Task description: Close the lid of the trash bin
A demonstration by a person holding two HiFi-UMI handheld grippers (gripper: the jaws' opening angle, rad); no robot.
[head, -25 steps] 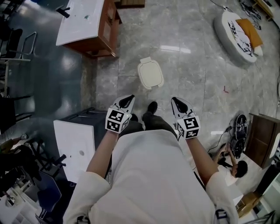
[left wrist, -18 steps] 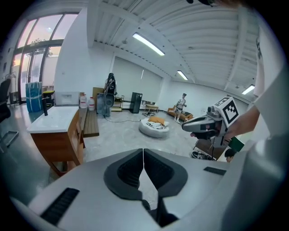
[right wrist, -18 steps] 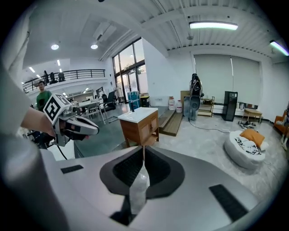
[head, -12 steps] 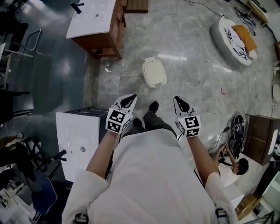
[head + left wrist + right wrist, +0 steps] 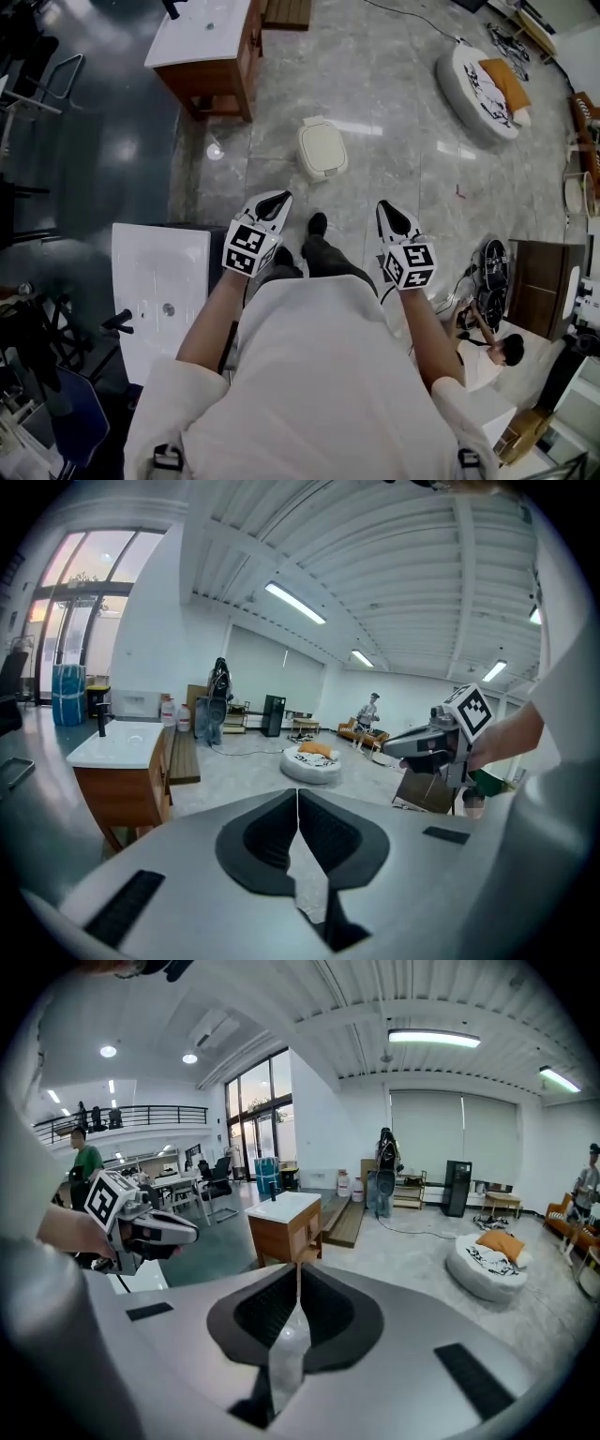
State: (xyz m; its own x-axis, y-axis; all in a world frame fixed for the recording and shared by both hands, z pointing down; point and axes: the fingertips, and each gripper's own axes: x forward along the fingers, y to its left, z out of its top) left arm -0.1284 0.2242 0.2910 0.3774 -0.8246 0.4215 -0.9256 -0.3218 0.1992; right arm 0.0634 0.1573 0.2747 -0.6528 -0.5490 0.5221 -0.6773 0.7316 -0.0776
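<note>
Left tongs point(image 5: 274, 200) and right tongs point(image 5: 392, 212) clenched, empty; open floor point(image 5: 394, 159) up to trash bin point(image 5: 322, 150).

Ahead on the floor point(image 5: 394, 122), well apart from the feet: trash bin point(image 5: 322, 150). Behind it to the left: sink cabinet point(image 5: 202, 37). Far off to the right: round cushion point(image 5: 480, 82). Nearer, left gripper point(image 5: 274, 201) and right gripper point(image 5: 388, 210) side by side, bin ahead between them.
</note>
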